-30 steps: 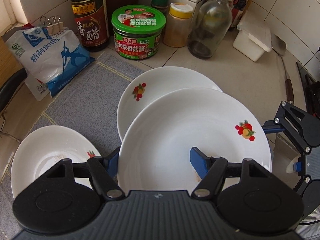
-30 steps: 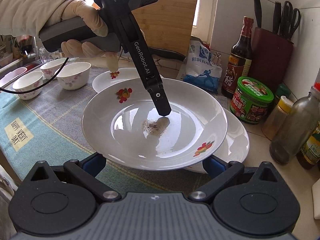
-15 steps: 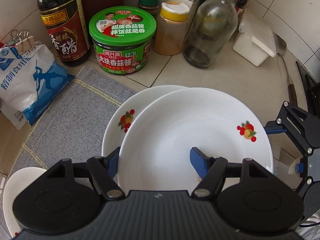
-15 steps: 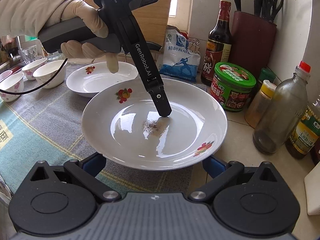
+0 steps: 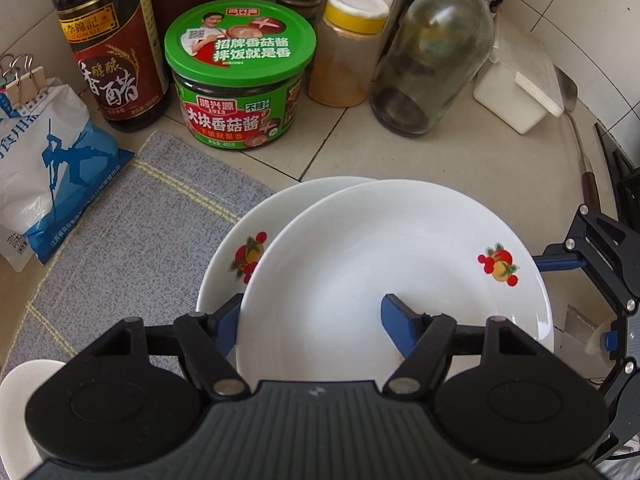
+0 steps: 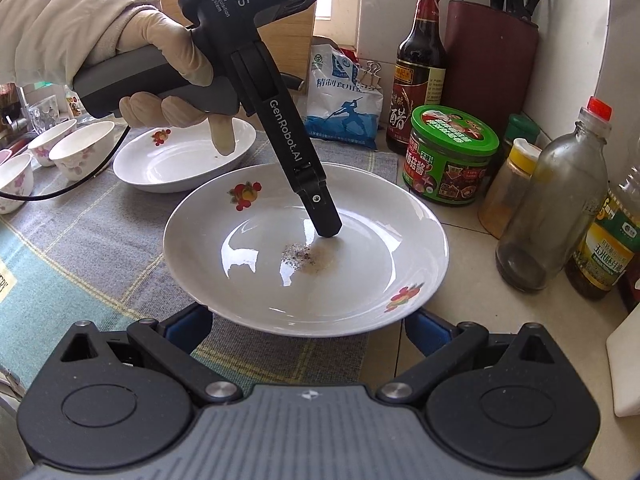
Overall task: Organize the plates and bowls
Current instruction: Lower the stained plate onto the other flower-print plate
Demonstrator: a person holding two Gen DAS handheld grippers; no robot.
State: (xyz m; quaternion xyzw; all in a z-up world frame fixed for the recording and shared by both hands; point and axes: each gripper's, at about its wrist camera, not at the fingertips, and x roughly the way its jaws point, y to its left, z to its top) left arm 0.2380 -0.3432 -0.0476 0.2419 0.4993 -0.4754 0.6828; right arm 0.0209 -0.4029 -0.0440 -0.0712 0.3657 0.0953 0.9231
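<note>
The left gripper (image 5: 310,314) pinches the upper plate (image 5: 380,260) by its wall: in the left wrist view one blue finger lies inside the dish at about 5 o'clock of its well, and the other sits outside the rim at 8 o'clock. This white plate with red fruit prints is over the lower plate (image 5: 224,264), a matching one whose rim peeks out only from 9 to 12 o'clock. Both are at the edge of the grey cloth (image 5: 132,220), where it meets the tiled counter. In the right wrist view a gloved hand (image 6: 160,60) grips the left tool's handle at 10 o'clock, and its long finger comes down into the dish beside a small patch of dark specks (image 6: 308,258). The right gripper (image 6: 306,324) stands spread wide at 6 o'clock of the plate, its fingertips hidden under the near rim, so I cannot tell whether they touch it. A third plate (image 6: 180,164) lies on the cloth at 10 o'clock, with small flowered bowls (image 6: 80,148) beyond it at 9 o'clock. At 12 to 2 o'clock of the stack stand a green-lidded jar (image 5: 240,80), a dark vinegar bottle (image 5: 112,52), a yellow-capped spice jar (image 5: 348,48) and a glass bottle (image 5: 432,56); a salt bag (image 5: 48,168) lies at 9 o'clock.
</note>
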